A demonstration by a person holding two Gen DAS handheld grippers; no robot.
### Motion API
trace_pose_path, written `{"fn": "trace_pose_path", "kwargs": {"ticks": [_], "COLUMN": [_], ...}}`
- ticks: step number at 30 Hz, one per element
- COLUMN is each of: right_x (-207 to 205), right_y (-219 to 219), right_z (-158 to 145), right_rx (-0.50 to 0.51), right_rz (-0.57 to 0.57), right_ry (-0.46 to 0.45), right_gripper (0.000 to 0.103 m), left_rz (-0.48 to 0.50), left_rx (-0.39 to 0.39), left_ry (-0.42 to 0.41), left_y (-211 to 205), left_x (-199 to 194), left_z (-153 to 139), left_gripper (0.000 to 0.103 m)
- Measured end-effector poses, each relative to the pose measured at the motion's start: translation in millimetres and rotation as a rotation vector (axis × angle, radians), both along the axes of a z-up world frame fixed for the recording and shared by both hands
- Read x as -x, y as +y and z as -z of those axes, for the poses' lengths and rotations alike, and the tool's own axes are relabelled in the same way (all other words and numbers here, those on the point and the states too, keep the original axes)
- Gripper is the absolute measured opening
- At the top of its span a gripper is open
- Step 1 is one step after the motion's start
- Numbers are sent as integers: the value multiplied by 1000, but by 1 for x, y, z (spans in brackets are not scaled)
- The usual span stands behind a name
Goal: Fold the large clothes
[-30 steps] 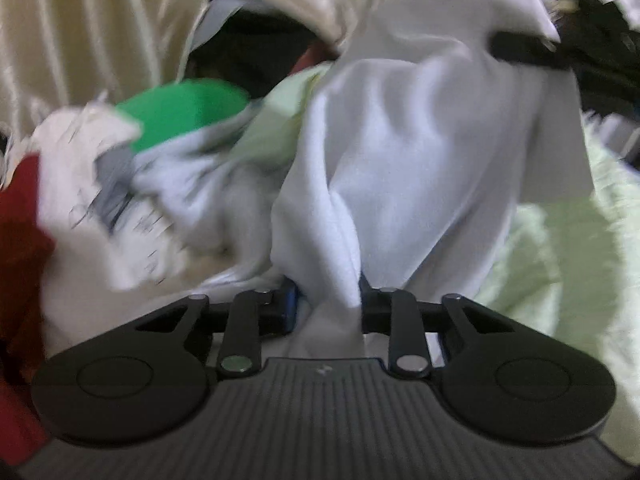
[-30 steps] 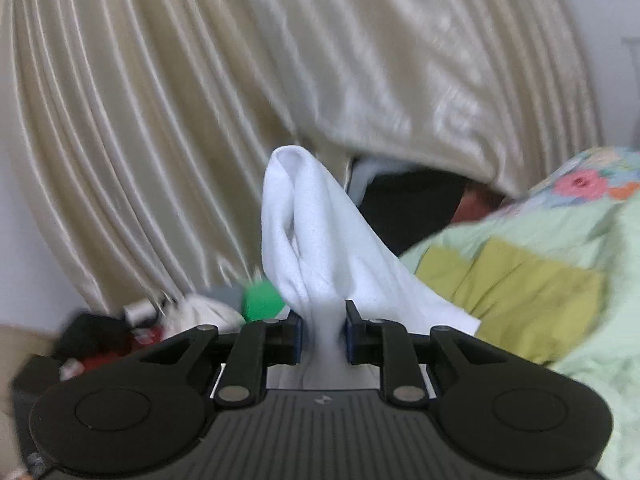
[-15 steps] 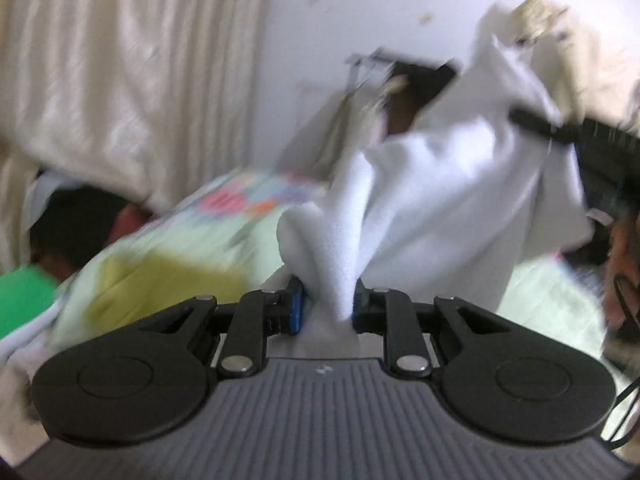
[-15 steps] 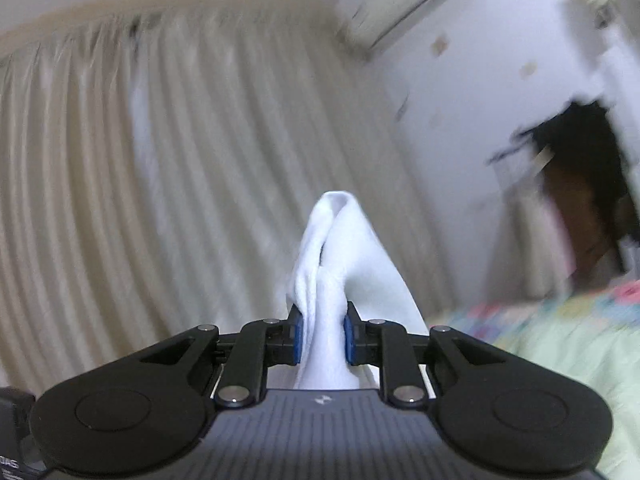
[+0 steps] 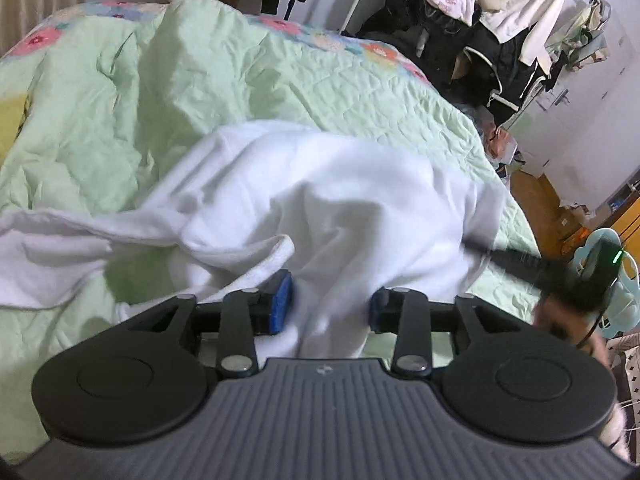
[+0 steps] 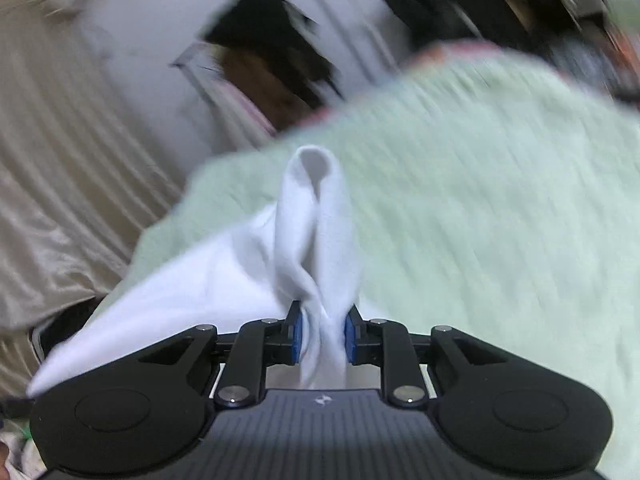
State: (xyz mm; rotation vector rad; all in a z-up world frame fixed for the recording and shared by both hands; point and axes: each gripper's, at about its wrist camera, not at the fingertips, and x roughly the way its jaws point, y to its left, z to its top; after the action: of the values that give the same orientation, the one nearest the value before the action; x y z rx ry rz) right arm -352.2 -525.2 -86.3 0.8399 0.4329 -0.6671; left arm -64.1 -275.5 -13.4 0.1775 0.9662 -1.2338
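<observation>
A large white garment (image 5: 320,200) lies spread and rumpled on the light green quilt (image 5: 200,68) of a bed. My left gripper (image 5: 330,306) is open, its blue pads wide apart, with white cloth lying loosely between them. My right gripper (image 6: 322,338) is shut on a bunched fold of the same white garment (image 6: 312,232), which stands up from the jaws and trails off to the left. In the left wrist view the right gripper (image 5: 560,272) shows blurred at the garment's right edge.
A rack of dark and pale hanging clothes (image 5: 480,20) stands past the bed's far right side. Beige curtains (image 6: 60,200) hang on the left. A light blue plastic item (image 5: 612,280) and floor clutter lie to the right of the bed.
Both grippers swung from the curtain and clothes pile over to the bed and came down. The garment now lies on the quilt. My left gripper has opened; my right gripper stays shut.
</observation>
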Motion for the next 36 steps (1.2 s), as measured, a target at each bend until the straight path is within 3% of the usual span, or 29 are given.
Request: {"fn": "trace_pose_path", "kwargs": {"ticks": [2,5,11,13,15,17,18,21,24,26,31,32,33,36], "right_x": [17,17,22,34,42,44,41,7,-39,-59,-102,-110,-121,-153], "right_y": [3,9,13,15,15,18,19,19,14,20,65,75,89,130], "right_z": [11,2,-47,-58,-70,-85,-92,-105,-110,-114,-122,-124,-123,-112], "right_rx": [-24,30,170,197,219,253,268,279,192,159,278,308,349,454], "right_rz": [26,45,157,234,287,298,290,169,-13,-95,-404,-462,-533,-700], "right_ry": [-3,47,145,127,70,-26,-66,-125,-142,-139,-120,-102,-61,92], "right_gripper": [31,39,53,55,56,58,64,69,73,74,90,91,93,94], "left_rz": [-10,-38,-114,-160,-192,-290,-291,-232,-148,-157,-213,-226,-227,-233], "left_rx": [5,25,87,131,145,104,74,-34,-217,-316,-205,-194,-192,-174], "left_ry": [-12,-10,10,39,24,-76,-105,-112,-42,-49,31,49,74,161], "left_y": [-2,1,18,40,54,56,46,5,-42,-55,-33,-31,-29,-23], "left_x": [4,-6,-37,-54,-64,-78,-84,-105,-118,-116,-115,-117,-120,-127], "left_z": [-4,-13,-34,-47,-52,-55,-50,-22,21,40,49,51,54,59], "left_gripper": [44,53,62,68,90,103,103,103,103,103,102,94,79,73]}}
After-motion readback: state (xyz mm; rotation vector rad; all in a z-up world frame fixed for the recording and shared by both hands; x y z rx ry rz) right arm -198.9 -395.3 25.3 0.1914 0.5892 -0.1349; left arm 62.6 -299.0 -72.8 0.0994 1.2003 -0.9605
